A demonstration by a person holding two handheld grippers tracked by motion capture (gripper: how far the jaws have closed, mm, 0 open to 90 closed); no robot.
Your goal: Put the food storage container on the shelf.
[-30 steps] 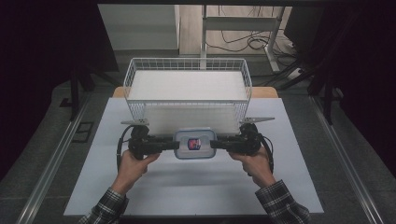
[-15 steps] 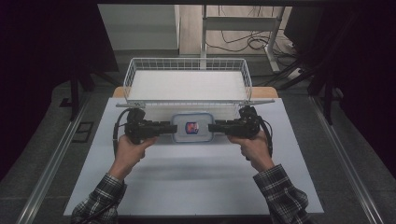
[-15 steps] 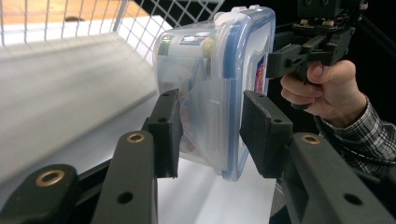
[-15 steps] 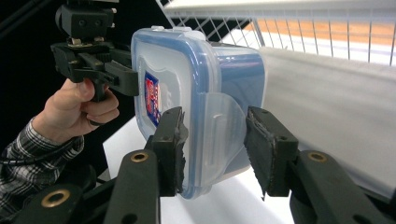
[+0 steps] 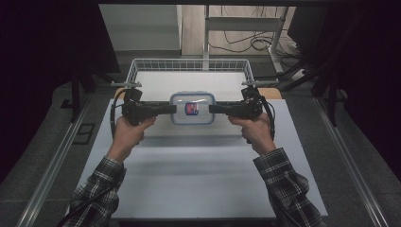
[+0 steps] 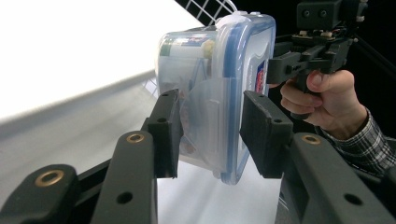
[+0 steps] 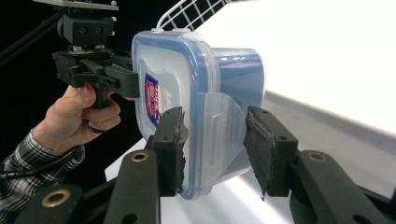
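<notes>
Container now higher, apparently clamped between each hand-held gripper.

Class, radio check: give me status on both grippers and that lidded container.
Left gripper and right gripper clamped on opposite side flaps. Container held level, lid on, off the table, at wire basket's near rim. Nothing obstructing.

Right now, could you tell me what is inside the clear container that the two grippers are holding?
Through the container's clear wall, the left gripper view shows pale and greenish contents pressed against the side, too blurred to identify. The blue-rimmed lid with its red label covers them from above in the high view.
</notes>
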